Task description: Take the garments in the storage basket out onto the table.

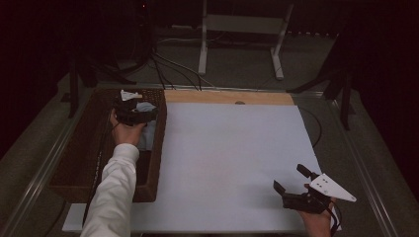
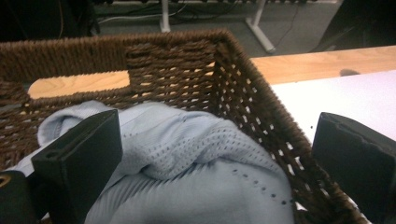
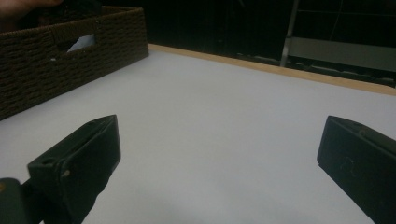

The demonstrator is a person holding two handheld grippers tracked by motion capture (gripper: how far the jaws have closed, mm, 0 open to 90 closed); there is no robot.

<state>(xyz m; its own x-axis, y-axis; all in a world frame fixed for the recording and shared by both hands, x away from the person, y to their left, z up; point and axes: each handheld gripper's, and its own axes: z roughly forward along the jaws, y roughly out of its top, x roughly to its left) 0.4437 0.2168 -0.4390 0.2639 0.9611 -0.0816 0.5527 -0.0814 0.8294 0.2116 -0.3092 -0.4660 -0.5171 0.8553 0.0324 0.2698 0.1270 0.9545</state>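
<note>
1. White-topped bench stands in a dim room, cables trailing behind.
2. Left gripper, jaws wide, hovers over pale blue cloth inside wicker basket.
3. Right gripper hangs wide open above the bench's near right corner.

One dark brown woven wicker basket is counted, standing at the left edge of one white rectangular mat. One pale blue knitted cloth is counted inside the basket. Two black two-jaw grippers are counted: one left gripper over the basket, one right gripper well apart from it.
</note>
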